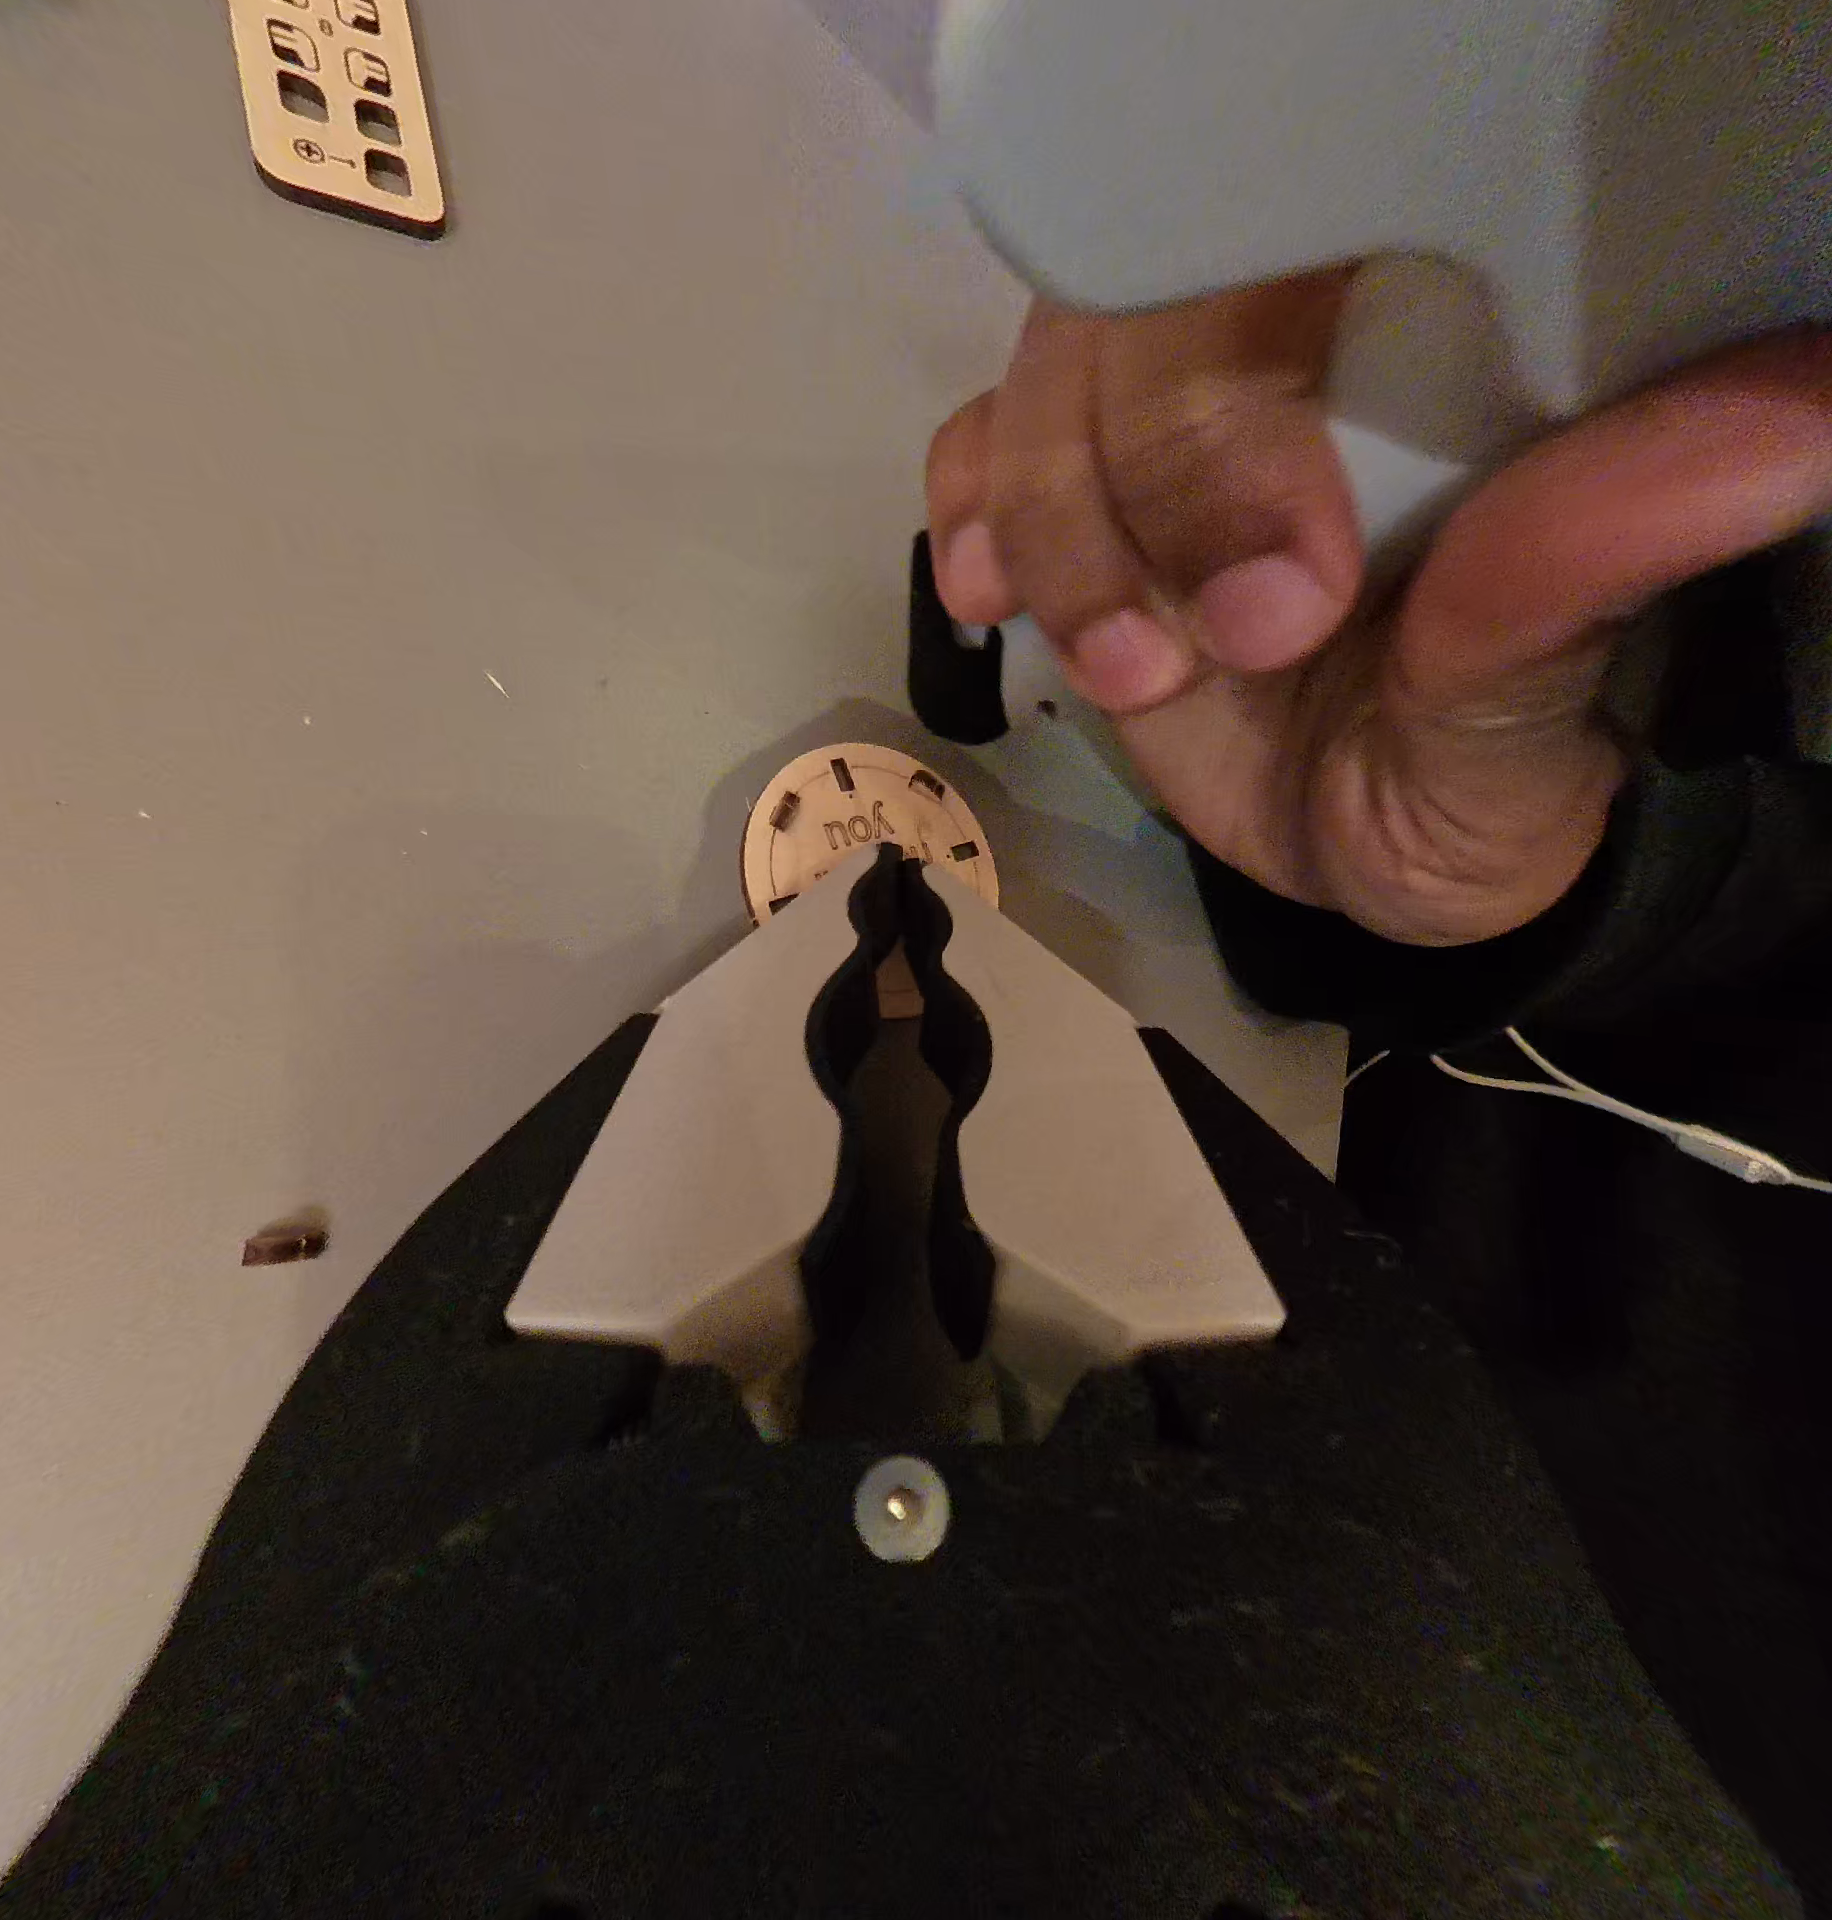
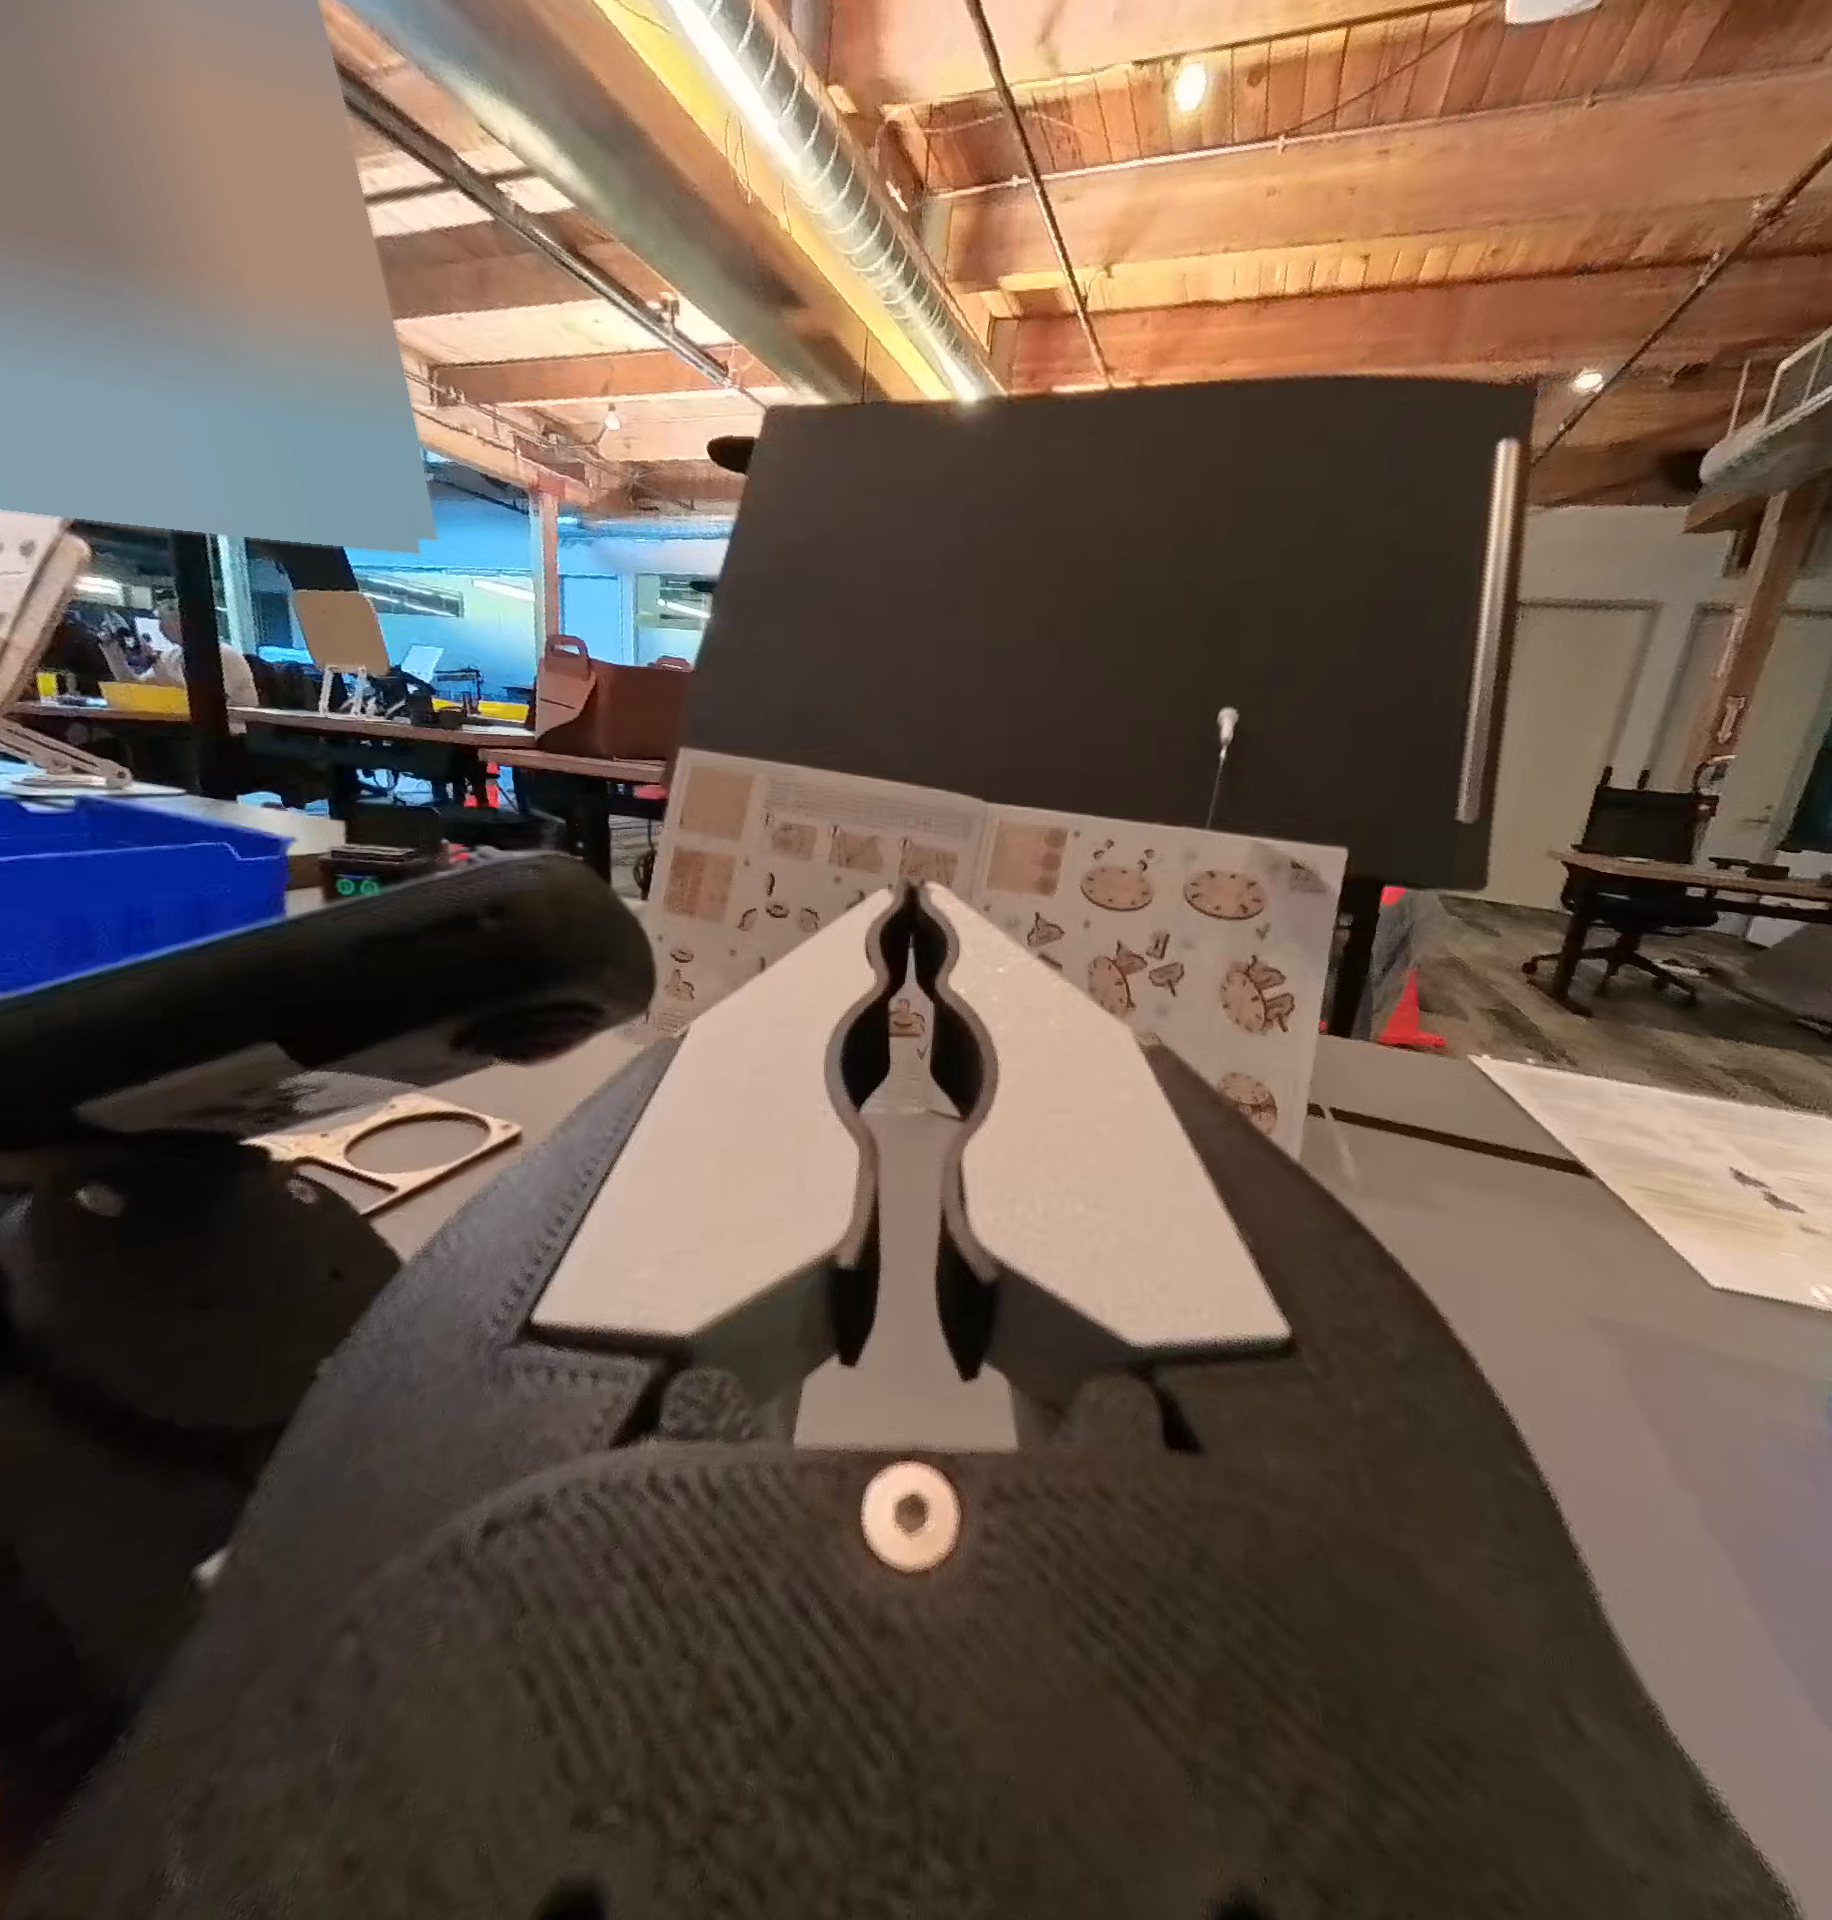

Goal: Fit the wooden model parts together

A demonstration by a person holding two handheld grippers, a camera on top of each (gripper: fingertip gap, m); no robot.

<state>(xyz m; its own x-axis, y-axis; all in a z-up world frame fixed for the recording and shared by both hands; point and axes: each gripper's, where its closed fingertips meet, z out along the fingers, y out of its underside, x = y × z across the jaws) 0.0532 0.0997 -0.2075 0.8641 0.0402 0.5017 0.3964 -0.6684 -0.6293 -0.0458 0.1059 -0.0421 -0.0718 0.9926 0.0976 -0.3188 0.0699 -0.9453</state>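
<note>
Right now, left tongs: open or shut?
Shut. The left tongs have their black fingertips meeting at the tip, over the round wooden disc lying on the grey table. Nothing shows pinched between them.

The left wrist view is dim and warm-toned, the grey worktop (image 1: pixel 268 727) evenly lit with a soft shadow around the round wooden disc (image 1: pixel 839 821). The person's hand (image 1: pixel 1255 623) there is smeared by motion blur, as is the pale sleeve above it. The right wrist view is much brighter: ceiling lights (image 2: pixel 1189 85) glare against the wooden ceiling, and blue daylight glows at the far left. Both views bow strongly at the edges, and the near black housing looks soft.
</note>
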